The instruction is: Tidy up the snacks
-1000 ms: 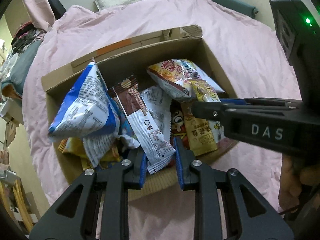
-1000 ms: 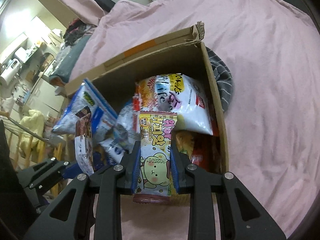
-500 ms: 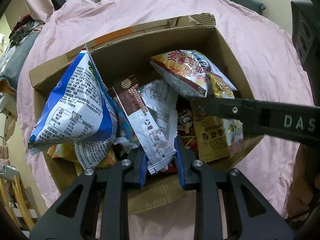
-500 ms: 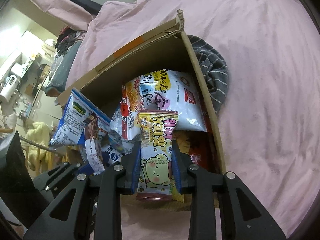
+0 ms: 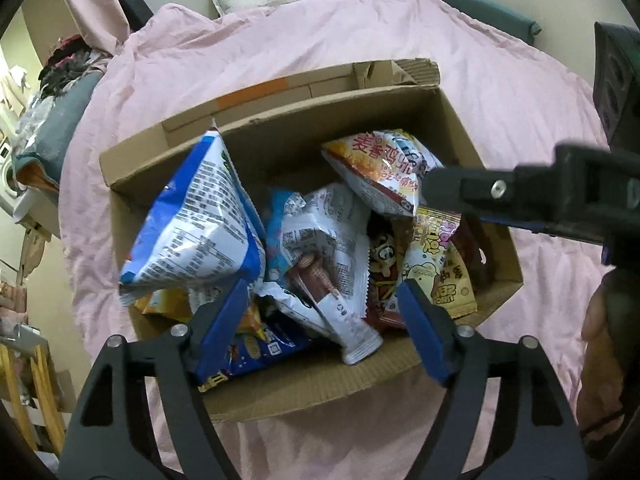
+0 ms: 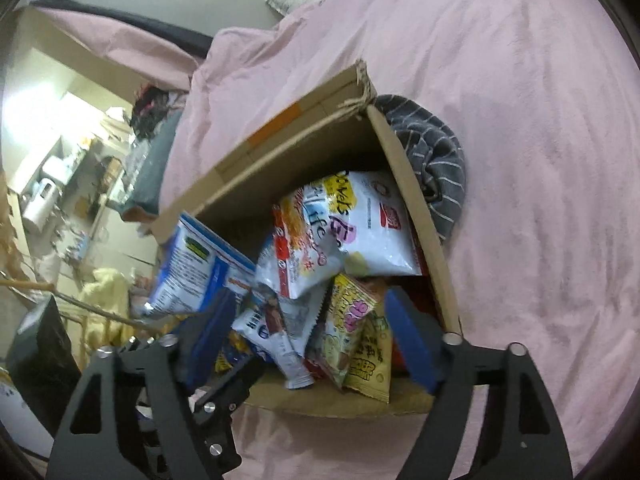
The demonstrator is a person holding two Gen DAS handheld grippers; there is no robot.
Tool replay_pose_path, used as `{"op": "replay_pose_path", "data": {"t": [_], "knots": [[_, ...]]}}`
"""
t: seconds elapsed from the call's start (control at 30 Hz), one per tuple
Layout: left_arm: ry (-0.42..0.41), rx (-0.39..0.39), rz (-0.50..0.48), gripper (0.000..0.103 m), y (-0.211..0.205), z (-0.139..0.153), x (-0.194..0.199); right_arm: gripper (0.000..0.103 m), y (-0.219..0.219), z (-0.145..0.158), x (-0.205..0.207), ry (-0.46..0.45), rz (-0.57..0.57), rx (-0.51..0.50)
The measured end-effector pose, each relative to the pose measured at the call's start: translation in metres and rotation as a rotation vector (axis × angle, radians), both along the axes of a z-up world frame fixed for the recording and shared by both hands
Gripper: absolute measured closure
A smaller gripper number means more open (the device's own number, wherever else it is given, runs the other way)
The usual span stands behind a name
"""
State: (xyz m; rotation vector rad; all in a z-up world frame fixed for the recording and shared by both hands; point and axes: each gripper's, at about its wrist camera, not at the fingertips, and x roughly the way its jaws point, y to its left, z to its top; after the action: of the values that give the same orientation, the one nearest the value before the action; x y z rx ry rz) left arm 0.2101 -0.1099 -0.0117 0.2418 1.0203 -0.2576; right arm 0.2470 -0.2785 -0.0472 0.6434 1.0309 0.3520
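An open cardboard box (image 5: 280,120) (image 6: 288,156) on a pink bed holds several snack packets. The brown-and-white wafer packet (image 5: 332,292) (image 6: 280,336) lies in the middle of the pile. The yellow-pink cartoon packet (image 5: 432,248) (image 6: 352,320) lies at the right, over a yellow packet (image 6: 372,364). A big blue-white bag (image 5: 200,220) (image 6: 188,268) leans at the left. My left gripper (image 5: 324,328) is open and empty over the box's near edge. My right gripper (image 6: 304,344) is open and empty, and also shows in the left wrist view (image 5: 520,200).
A white-orange chip bag (image 5: 380,168) (image 6: 340,232) rests at the back right of the box. The pink duvet (image 5: 400,40) (image 6: 540,160) surrounds the box. A striped grey cloth (image 6: 436,164) lies against the box's right wall. Cluttered shelves (image 6: 60,180) stand at the left.
Both grippers opened. The left one let go of the wafer packet and the right one let go of the cartoon packet; both packets now lie in the box.
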Motion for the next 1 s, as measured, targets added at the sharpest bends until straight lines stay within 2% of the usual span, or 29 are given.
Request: {"op": "replay_pose_path", "data": {"t": [0.23, 0.43, 0.6, 0.7, 0.83, 0.93, 1.0], "knots": [[-0.008, -0.004, 0.072, 0.028, 0.009, 0.010, -0.001, 0.019, -0.011, 0.010, -0.005, -0.016, -0.038, 0.021], [-0.053, -0.056, 0.153, 0.028, 0.024, 0.029, -0.020, 0.018, -0.015, 0.037, -0.018, -0.115, -0.066, -0.047], [-0.127, -0.104, 0.207, 0.028, 0.044, 0.049, -0.047, 0.006, -0.017, 0.060, -0.043, -0.186, -0.084, -0.101], [-0.146, -0.137, 0.248, 0.028, 0.061, 0.057, -0.063, 0.002, -0.017, 0.071, -0.062, -0.227, -0.088, -0.121], [-0.180, -0.140, 0.291, 0.028, 0.083, 0.066, -0.083, 0.000, -0.011, 0.085, -0.087, -0.288, -0.077, -0.173], [-0.211, -0.140, 0.317, 0.017, 0.096, 0.071, -0.100, 0.000, -0.011, 0.085, -0.109, -0.302, -0.082, -0.194], [-0.229, -0.142, 0.332, 0.014, 0.104, 0.071, -0.113, 0.000, -0.013, 0.082, -0.121, -0.289, -0.092, -0.177]]}}
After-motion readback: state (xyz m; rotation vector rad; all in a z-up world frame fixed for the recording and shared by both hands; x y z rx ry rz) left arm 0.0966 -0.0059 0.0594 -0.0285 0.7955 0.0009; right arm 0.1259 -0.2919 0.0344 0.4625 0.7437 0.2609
